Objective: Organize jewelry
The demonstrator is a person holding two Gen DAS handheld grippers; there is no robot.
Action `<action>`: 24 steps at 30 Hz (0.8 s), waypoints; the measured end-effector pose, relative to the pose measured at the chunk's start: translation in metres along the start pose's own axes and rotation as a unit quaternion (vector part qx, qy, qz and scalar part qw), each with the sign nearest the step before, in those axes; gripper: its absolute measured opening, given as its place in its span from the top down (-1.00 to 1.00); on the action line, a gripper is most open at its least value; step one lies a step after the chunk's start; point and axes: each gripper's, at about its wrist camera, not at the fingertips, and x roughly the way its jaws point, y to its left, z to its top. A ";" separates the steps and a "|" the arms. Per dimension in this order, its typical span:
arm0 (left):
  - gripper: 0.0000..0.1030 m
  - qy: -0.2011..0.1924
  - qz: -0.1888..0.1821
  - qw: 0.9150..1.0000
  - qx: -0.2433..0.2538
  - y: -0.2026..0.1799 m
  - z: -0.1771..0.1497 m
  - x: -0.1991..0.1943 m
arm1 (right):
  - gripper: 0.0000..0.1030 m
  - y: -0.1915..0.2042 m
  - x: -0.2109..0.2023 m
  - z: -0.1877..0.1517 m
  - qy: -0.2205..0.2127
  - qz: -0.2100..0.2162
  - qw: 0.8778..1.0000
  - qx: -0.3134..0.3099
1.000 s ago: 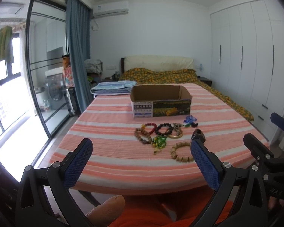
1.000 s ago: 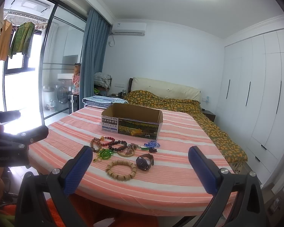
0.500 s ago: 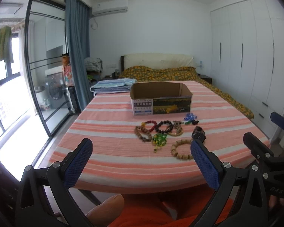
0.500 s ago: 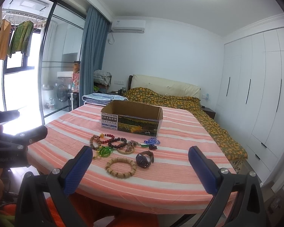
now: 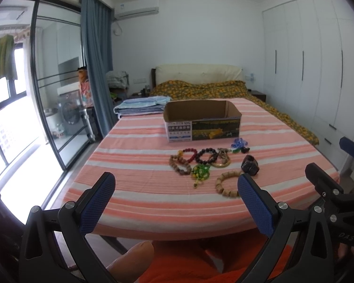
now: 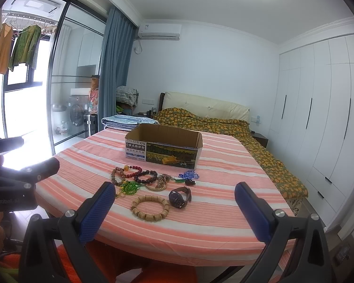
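Observation:
Several pieces of jewelry lie on the striped bed in front of an open cardboard box (image 5: 201, 123) (image 6: 164, 146): a wooden bead bracelet (image 5: 226, 184) (image 6: 150, 208), a dark watch (image 5: 250, 164) (image 6: 179, 197), a green bead piece (image 5: 200, 171) (image 6: 129, 187), dark and red bead bracelets (image 5: 207, 155) (image 6: 145, 176), a brown bead bracelet (image 5: 179, 164), a gold bangle (image 5: 221, 161) and a blue ornament (image 5: 239, 142) (image 6: 188, 175). My left gripper (image 5: 177, 202) and right gripper (image 6: 173, 208) are open and empty, short of the bed's near edge.
The pink striped bed (image 5: 141, 169) ends close in front of me. Folded blue towels (image 5: 141, 103) lie at its far left, a yellow patterned quilt (image 5: 200, 88) at the head. A glass sliding door (image 5: 52, 94) is left, white wardrobes (image 5: 313, 70) right.
Both grippers have come a little closer to the bed and jewelry; both stay open and empty.

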 end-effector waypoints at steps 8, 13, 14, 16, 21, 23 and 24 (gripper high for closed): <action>-1.00 0.009 0.002 1.000 0.000 0.001 0.002 0.004 | -1.00 0.004 0.002 0.000 0.000 0.007 1.000 -0.001; -1.00 0.053 -0.006 0.999 -0.005 0.002 -0.001 0.020 | -1.00 -0.001 0.005 -0.002 0.005 0.009 1.000 0.008; -1.00 0.056 -0.009 0.998 -0.007 0.003 -0.002 0.022 | -1.00 -0.002 0.007 -0.002 0.008 0.011 1.000 0.011; -1.00 0.061 -0.011 0.998 -0.012 0.005 -0.003 0.023 | -1.00 -0.003 0.009 -0.003 0.011 0.012 1.000 0.013; -1.00 0.068 0.000 0.997 -0.021 0.009 -0.005 0.027 | -1.00 -0.007 0.014 -0.003 0.015 0.016 1.000 0.021; -1.00 0.079 -0.002 0.997 -0.021 0.010 -0.005 0.033 | -1.00 -0.008 0.017 -0.004 0.020 0.019 0.999 0.025; -1.00 0.085 -0.003 0.996 -0.021 0.009 -0.006 0.036 | -1.00 -0.009 0.018 -0.004 0.022 0.021 0.999 0.026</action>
